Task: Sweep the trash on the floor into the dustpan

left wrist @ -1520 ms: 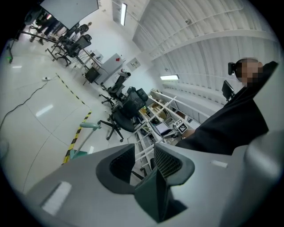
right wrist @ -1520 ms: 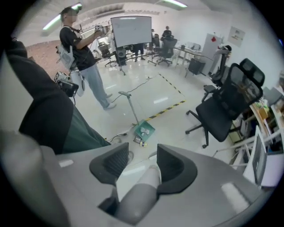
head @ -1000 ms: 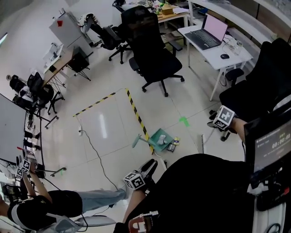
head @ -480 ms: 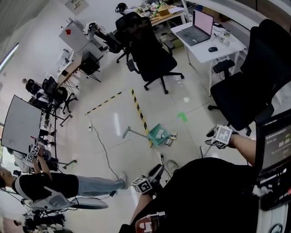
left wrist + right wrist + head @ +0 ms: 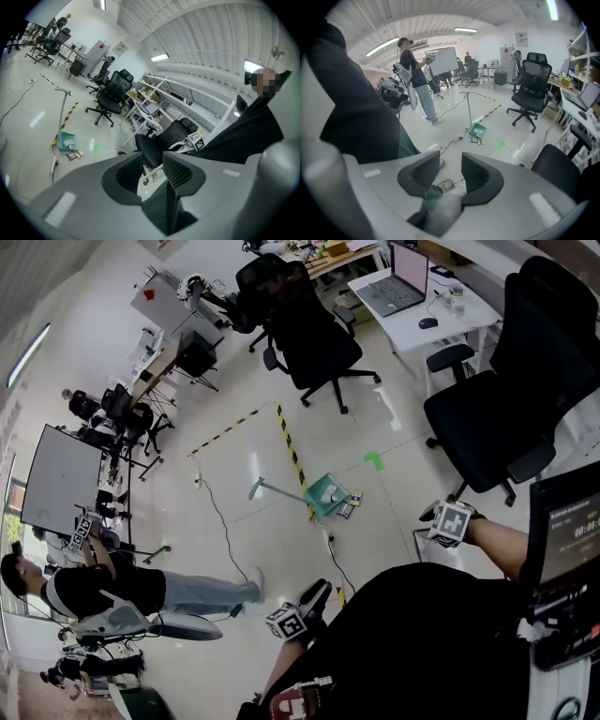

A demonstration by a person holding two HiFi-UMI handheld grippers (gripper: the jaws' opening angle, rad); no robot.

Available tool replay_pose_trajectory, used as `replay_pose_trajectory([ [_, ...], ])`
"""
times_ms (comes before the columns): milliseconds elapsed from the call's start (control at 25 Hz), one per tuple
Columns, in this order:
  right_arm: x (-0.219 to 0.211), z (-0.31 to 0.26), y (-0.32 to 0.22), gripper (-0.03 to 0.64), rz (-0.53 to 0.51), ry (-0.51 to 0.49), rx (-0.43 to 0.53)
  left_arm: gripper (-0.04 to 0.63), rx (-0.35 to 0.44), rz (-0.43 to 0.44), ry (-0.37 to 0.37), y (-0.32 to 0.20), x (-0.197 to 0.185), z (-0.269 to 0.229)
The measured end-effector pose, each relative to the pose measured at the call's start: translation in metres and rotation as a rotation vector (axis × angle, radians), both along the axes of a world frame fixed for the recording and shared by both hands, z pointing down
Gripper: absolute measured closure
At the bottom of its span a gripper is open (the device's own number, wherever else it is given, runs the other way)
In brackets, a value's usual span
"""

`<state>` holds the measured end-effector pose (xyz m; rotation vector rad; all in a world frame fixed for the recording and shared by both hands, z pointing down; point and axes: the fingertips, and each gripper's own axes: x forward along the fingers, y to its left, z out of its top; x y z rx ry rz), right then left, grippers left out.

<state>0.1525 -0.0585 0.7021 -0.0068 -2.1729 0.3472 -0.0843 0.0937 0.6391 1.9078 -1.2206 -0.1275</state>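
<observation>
A teal dustpan [image 5: 328, 493] stands on the floor beside the striped tape, its long pale handle [image 5: 267, 488] leaning left and something white lying in it. Small flat pieces of trash [image 5: 349, 509] lie just right of it. Both also show far off in the gripper views: dustpan [image 5: 66, 140] [image 5: 478, 130], trash [image 5: 72, 154] [image 5: 477, 140]. My left gripper [image 5: 319, 589] [image 5: 152, 161] is held near my body, a narrow gap between its jaws and nothing in it. My right gripper [image 5: 427, 514] [image 5: 451, 164] is shut on a pale grey, green-tipped broom handle [image 5: 440, 211].
Black office chairs [image 5: 487, 418] [image 5: 314, 334] stand behind and right of the dustpan. A white desk [image 5: 469, 310] with a laptop is at the back. A cable [image 5: 220, 521] runs across the floor. A person [image 5: 112, 587] stands at the left near a whiteboard [image 5: 61, 493].
The head view has swung, bringing the person at the left into sight. My right gripper sits lower and closer to my body. The dustpan and trash lie where they were.
</observation>
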Motion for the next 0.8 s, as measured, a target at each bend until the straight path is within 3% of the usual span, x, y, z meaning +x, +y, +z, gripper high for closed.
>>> replay_pose_trajectory([
  [160, 0.007, 0.000, 0.007, 0.472, 0.016, -0.012, 0.016, 0.457, 0.016, -0.001, -0.019, 0.001, 0.003, -0.009],
  [440, 0.000, -0.005, 0.048, 0.472, 0.026, 0.011, 0.017, 0.457, 0.062, 0.030, 0.014, 0.023, 0.001, -0.009],
  [800, -0.024, -0.001, 0.120, 0.472, 0.149, 0.057, 0.095, 0.457, 0.099, 0.141, 0.042, 0.125, -0.037, 0.000],
])
